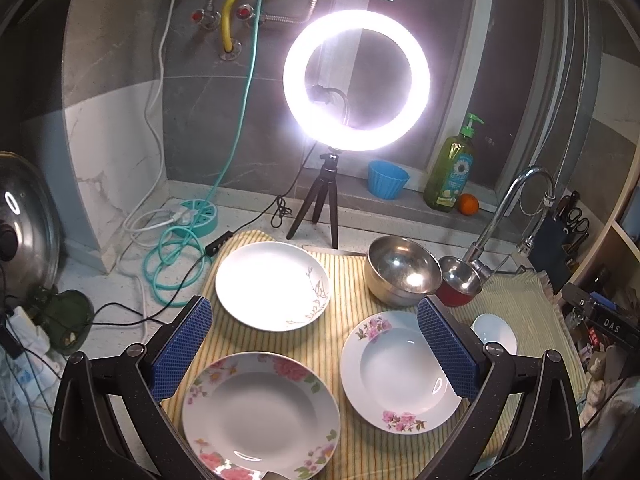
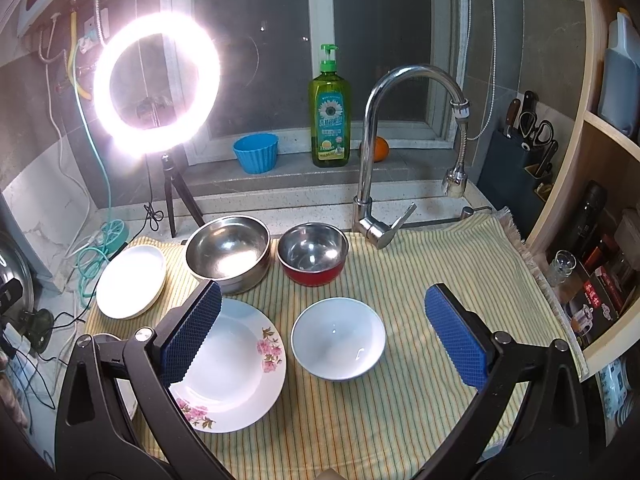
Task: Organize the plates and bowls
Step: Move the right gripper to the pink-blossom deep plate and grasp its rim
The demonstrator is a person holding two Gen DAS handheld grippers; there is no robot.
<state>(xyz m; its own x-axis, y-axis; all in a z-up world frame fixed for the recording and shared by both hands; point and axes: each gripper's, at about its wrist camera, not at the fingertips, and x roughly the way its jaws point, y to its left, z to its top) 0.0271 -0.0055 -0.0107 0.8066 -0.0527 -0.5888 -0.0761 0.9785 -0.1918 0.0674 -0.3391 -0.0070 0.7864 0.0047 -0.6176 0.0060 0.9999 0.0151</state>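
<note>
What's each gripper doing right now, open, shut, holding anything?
Left gripper: open, holding nothing, above the plates.
Right gripper: open, holding nothing, above the white bowl.

**Lighting and picture quality, both wrist views**

Main source: ring light [image 1: 356, 80], blown out to pure white with a halo over the wall behind it. It glares on the far white plate [image 1: 272, 284] and throws hot spots inside the steel bowl [image 2: 229, 253]. The striped cloth [image 2: 420, 360] is evenly lit with soft shadows. Window dark. Strong fisheye bending; corners black. Centre sharp, edges slightly soft.
</note>
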